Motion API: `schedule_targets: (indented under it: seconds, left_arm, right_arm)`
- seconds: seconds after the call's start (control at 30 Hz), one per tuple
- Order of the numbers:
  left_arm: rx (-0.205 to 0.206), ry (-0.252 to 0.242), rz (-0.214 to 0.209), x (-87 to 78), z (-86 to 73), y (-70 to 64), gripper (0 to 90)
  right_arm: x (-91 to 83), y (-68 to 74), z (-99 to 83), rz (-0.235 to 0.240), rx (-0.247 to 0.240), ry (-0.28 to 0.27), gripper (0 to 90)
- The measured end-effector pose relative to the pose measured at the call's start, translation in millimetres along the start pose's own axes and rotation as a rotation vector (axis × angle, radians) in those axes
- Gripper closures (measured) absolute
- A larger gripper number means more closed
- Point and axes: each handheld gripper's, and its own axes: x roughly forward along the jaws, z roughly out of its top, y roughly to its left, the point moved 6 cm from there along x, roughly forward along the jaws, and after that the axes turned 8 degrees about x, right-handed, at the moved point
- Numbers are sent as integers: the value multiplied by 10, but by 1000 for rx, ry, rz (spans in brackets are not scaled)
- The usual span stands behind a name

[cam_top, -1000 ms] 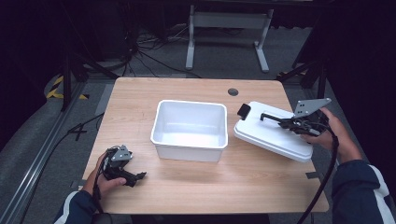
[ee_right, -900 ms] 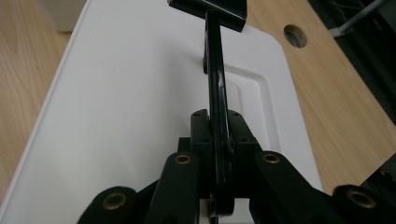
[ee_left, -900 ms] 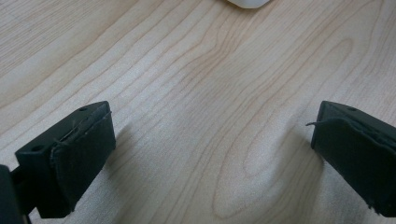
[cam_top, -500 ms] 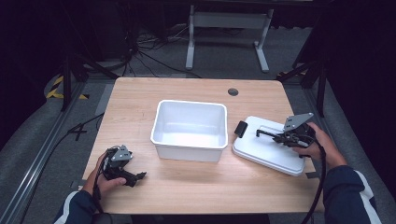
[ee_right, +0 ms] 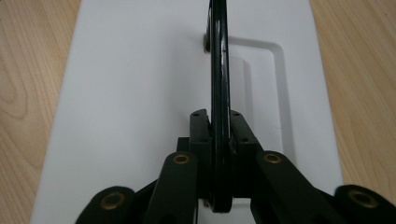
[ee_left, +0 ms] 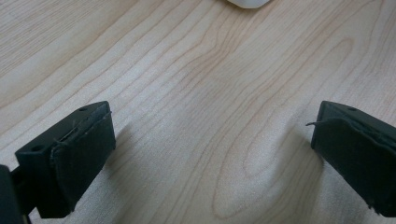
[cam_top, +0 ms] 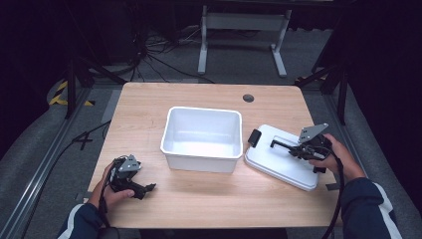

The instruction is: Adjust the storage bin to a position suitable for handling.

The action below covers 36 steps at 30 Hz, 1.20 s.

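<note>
A white lid (cam_top: 276, 162) lies flat on the wooden table (cam_top: 149, 107), just right of an empty white bin (cam_top: 199, 163). On top of the lid a thin black handle (cam_top: 281, 145) stands up, and my right gripper (cam_top: 297, 150) is shut on it. In the right gripper view the handle (ee_right: 218, 56) runs edge-on between the jaws of the right gripper (ee_right: 219, 126), over the lid (ee_right: 140, 93). My left gripper (cam_top: 147, 188) rests on the table at the front left. In the left gripper view it (ee_left: 212, 154) is open, with bare wood between its fingers (ee_left: 74, 158).
A black latch (cam_top: 255, 138) sits on the lid's edge nearest the bin. A round cable hole (cam_top: 248, 98) marks the table's far right. A white bin corner (ee_left: 247, 3) shows ahead of the left gripper. Beyond the table are dark floor, cables and a metal stand (cam_top: 241, 22).
My right gripper has brought the lid down and toward the table's front edge, from a raised position to lying beside the bin. The left gripper has stayed still.
</note>
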Motion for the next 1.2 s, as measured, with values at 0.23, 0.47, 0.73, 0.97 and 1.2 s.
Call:
schedule_targets:
  seconds: [0.23, 0.47, 0.73, 0.97, 1.2]
  left_arm:
    - [0, 0, 0, 0, 0, 0, 2]
    - [0, 0, 0, 0, 0, 0, 2]
    - [-1, 0, 0, 0, 0, -1, 2]
    - [0, 0, 0, 0, 0, 0, 2]
    - [0, 0, 0, 0, 0, 0, 2]
  right_arm:
    - [22, -11, -25, -1, 9, 16, 823]
    - [35, -14, -35, 3, 8, 35, 811]
    - [-22, -25, -21, -1, 16, 30, 788]
    - [-32, -54, 0, -29, 9, 30, 815]
    - [-13, -67, 40, -58, 4, 37, 817]
